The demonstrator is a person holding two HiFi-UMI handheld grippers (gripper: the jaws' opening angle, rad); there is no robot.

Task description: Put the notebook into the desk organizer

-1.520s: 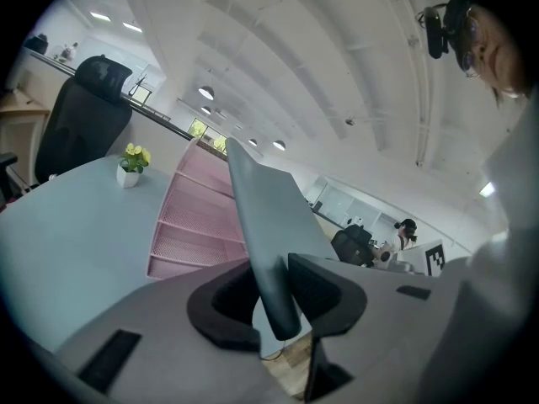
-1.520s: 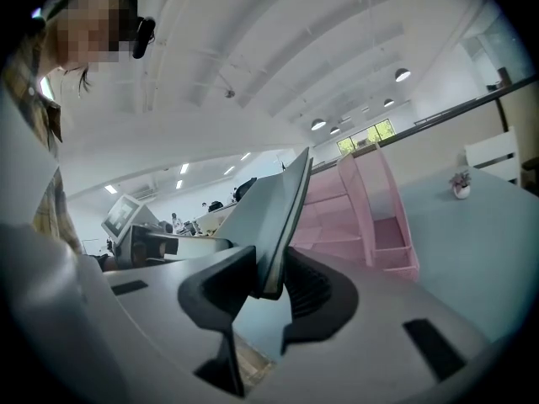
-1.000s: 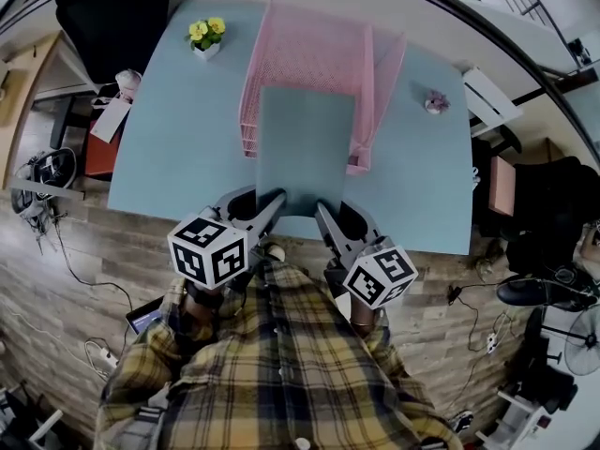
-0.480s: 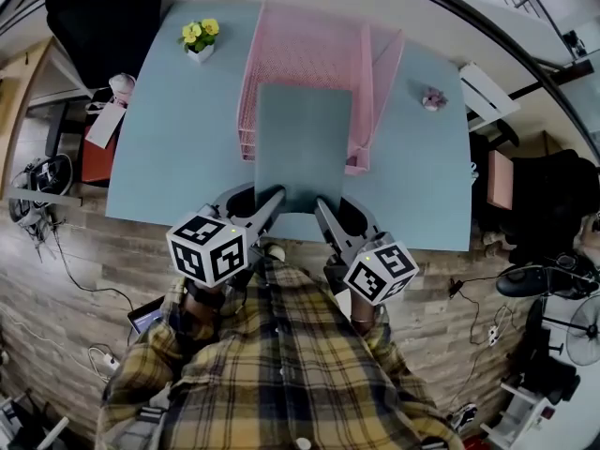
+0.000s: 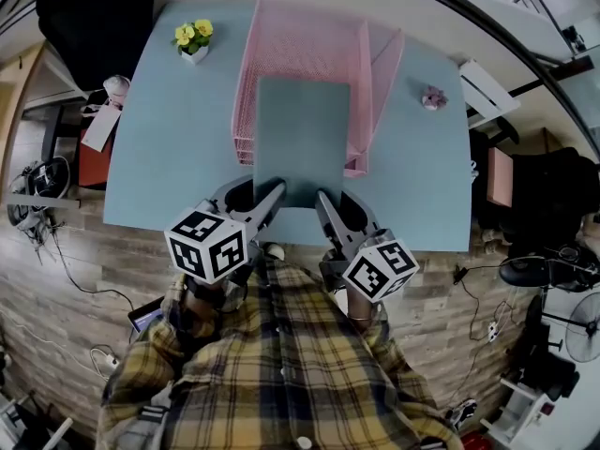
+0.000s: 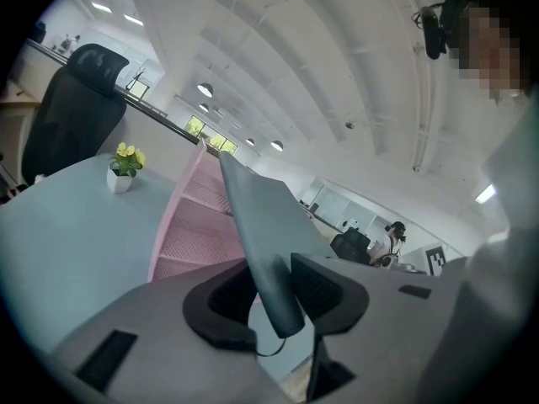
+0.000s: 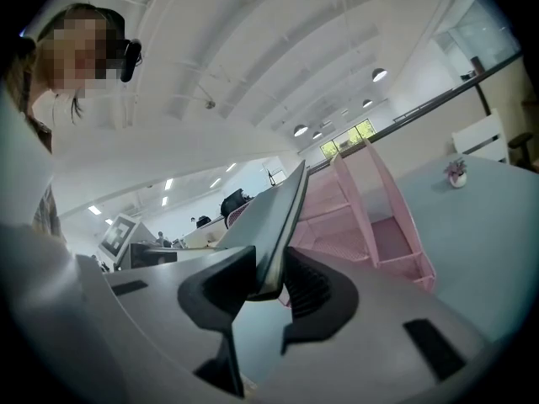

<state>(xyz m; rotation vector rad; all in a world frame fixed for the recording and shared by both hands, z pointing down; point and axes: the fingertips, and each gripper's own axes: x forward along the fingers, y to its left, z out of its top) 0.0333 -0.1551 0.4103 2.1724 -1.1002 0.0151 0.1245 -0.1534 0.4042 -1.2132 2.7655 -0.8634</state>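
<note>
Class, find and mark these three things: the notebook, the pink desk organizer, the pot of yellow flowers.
notebook (image 5: 302, 129): head view, middle of its cover.
desk organizer (image 5: 300, 40): head view, bare pink mesh beyond the notebook.
yellow flowers (image 5: 190, 34): head view, the blossoms.

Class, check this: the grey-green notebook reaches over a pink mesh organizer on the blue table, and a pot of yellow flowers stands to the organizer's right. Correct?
No. The head view shows the pot of yellow flowers to the left of the pink mesh organizer, not its right. The rest holds: the grey-green notebook reaches over the organizer on the blue table.
</note>
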